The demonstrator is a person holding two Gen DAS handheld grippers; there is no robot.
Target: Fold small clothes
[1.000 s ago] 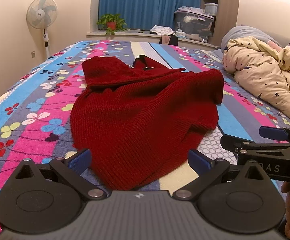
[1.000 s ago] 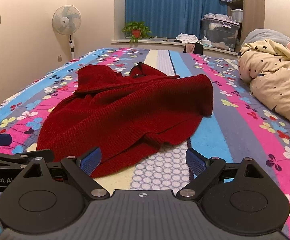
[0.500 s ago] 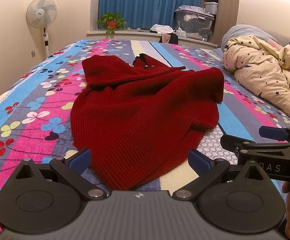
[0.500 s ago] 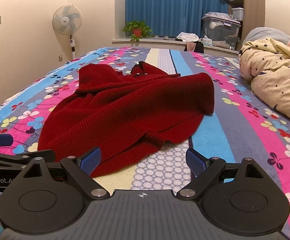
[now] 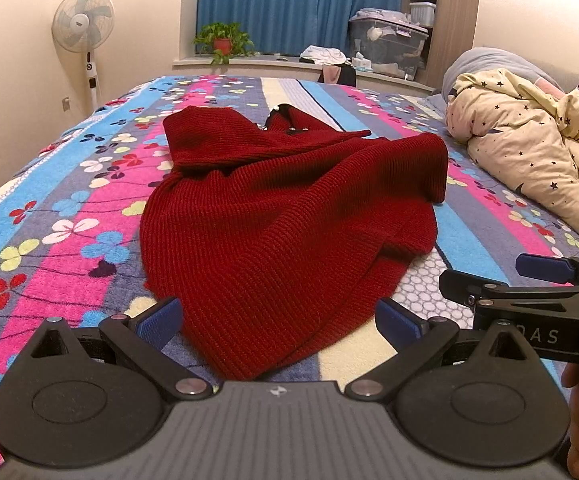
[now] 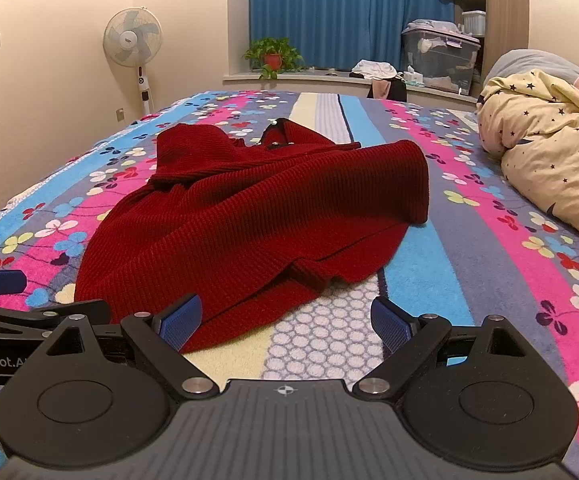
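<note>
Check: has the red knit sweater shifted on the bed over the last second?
No. The red knit sweater lies on the same stripes of the floral bedspread; its near hem still meets the honeycomb-patterned stripe.

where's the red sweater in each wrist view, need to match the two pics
Left wrist: the red sweater fills the centre, its near hem between the open left gripper fingers.
Right wrist: the red sweater sits centre-left, its hem by the right gripper inner finger.
Shared landmark: the potted plant on the sill.

one red sweater [image 5: 285,216], two grippers [image 5: 277,320]
</note>
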